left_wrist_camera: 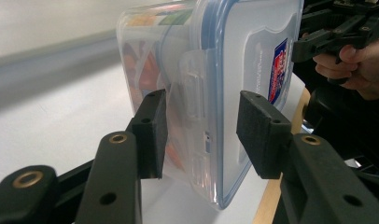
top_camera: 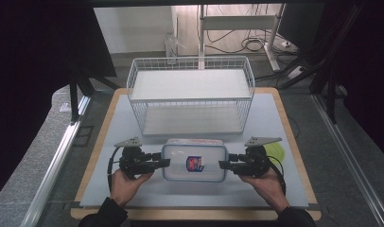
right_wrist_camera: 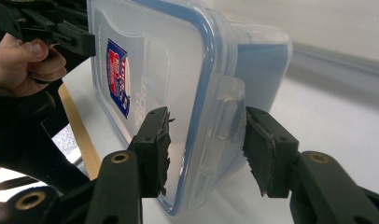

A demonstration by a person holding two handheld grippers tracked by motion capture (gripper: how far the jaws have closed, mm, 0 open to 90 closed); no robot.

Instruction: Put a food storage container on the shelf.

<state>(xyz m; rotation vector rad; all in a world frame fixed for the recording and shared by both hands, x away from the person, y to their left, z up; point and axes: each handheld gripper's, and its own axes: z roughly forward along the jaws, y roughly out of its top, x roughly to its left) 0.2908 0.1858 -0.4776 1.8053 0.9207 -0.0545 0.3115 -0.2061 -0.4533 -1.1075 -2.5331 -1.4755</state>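
A clear plastic container (top_camera: 180, 157) with a blue-rimmed lid and a red and blue label lies flat on the white mat, between my two grippers. My left gripper (top_camera: 165, 162) is at its left end. In the left gripper view the gripper (left_wrist_camera: 204, 135) stands open, its pads either side of the container's (left_wrist_camera: 234, 56) end latch, and orange contents show through the wall. My right gripper (top_camera: 222, 165) is at the right end. In the right gripper view it (right_wrist_camera: 206, 144) is open around the container's (right_wrist_camera: 178, 70) lid edge and latch flap.
A white wire shelf rack (top_camera: 190, 85) stands just behind the container, at the back of the mat (top_camera: 133, 191). A yellow-green flat thing (top_camera: 277, 152) lies behind my right gripper. The wooden table edge (top_camera: 294, 142) borders the mat.
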